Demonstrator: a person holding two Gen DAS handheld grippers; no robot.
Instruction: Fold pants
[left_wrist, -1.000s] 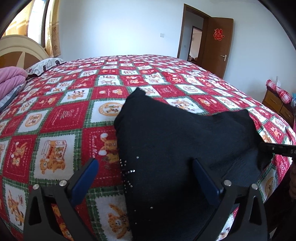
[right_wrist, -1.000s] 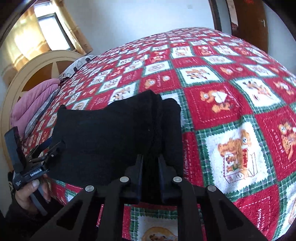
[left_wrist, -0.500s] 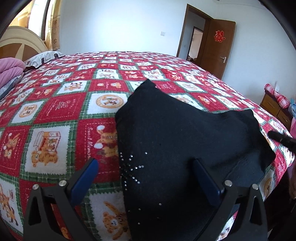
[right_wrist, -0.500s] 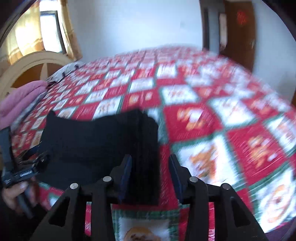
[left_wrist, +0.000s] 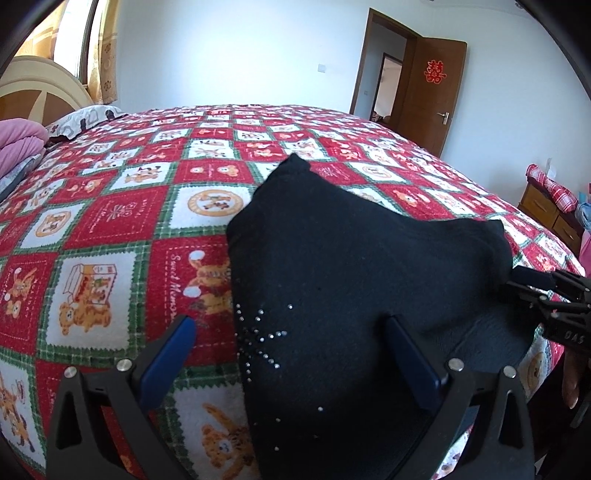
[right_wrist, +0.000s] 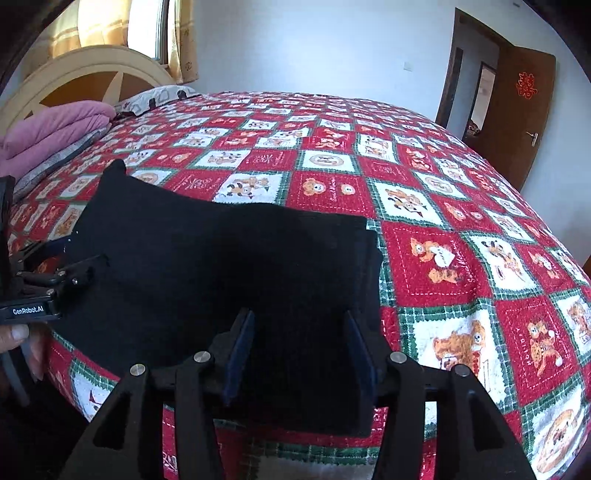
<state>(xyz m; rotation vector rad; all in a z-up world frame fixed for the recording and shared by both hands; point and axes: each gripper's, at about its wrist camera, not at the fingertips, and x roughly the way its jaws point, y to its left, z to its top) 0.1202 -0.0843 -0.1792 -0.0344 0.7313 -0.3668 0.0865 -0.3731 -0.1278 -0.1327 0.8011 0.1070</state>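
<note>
Pants: folded black fabric pants (left_wrist: 354, 295) with a small starburst of silver studs, lying flat in the lower centre of both views, near the bed's closest edge.
Pants edge: in the right wrist view the thick folded side (right_wrist: 369, 280) sits right of centre, layers stacked.
Right gripper (right_wrist: 299, 354): black two-finger tool with blue pads, low in its own view; its jaws have just been opening and stand apart, the pants' folded edge between them but not pinched.
Left gripper (left_wrist: 291, 354): jaws spread wide over the studded part of the pants, gripping nothing.
Hand: fingers (right_wrist: 16, 334) on the left gripper's handle, left edge of the right wrist view.
Bedspread: red, white and green checked quilt (left_wrist: 110, 229) with teddy-bear prints, beneath the pants.
Pink bedding (right_wrist: 55, 125): folded, upper left, by the headboard.
Brown wooden door (left_wrist: 432, 92): open, upper right.
</note>
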